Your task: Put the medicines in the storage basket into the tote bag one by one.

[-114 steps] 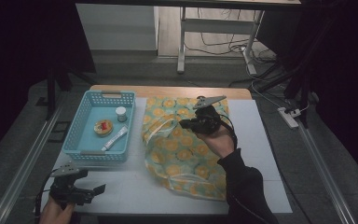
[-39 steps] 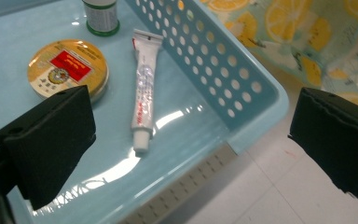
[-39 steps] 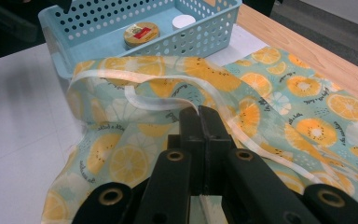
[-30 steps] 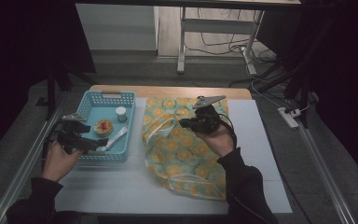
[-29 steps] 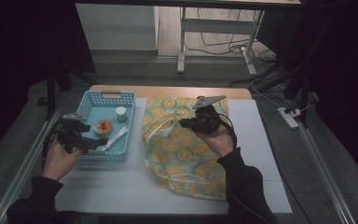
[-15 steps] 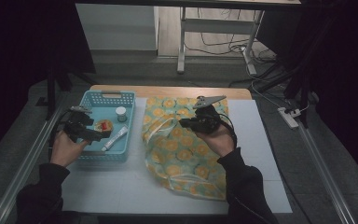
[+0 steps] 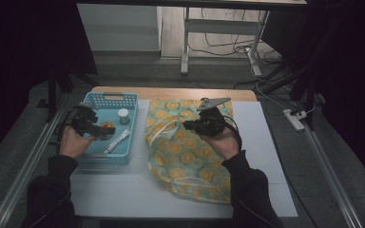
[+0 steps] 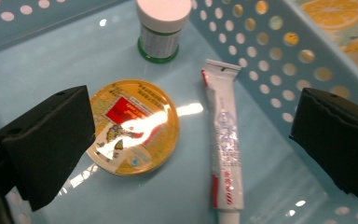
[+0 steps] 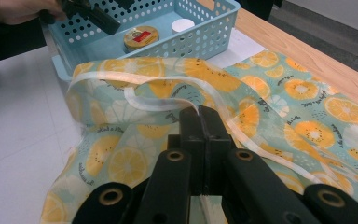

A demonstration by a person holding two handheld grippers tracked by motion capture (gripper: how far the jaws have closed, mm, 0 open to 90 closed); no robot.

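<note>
A light blue perforated basket (image 7: pixel 109 96) at the table's left holds a round yellow tin (image 8: pixel 135 123), a white tube (image 8: pixel 223 140) and a small white-capped bottle (image 8: pixel 162 25). My left gripper (image 8: pixel 193 135) hovers open just above the basket floor, one jaw over the tin's edge and the other beyond the tube. To the right lies a teal cloth bag (image 7: pixel 185 156) printed with orange slices. My right gripper (image 9: pixel 200 112) is shut on the bag's white handle (image 9: pixel 144 105) and lifts the mouth slightly.
The basket (image 9: pixel 186 44) stands close beside the bag's raised opening. White table surface (image 7: pixel 261 142) lies right of the bag and in front of the basket. A wooden strip (image 7: pixel 171 92) runs along the table's far edge.
My left gripper has travelled from the table's front-left corner up into the basket and now hangs over the tin. The right gripper and the bag have stayed put.
</note>
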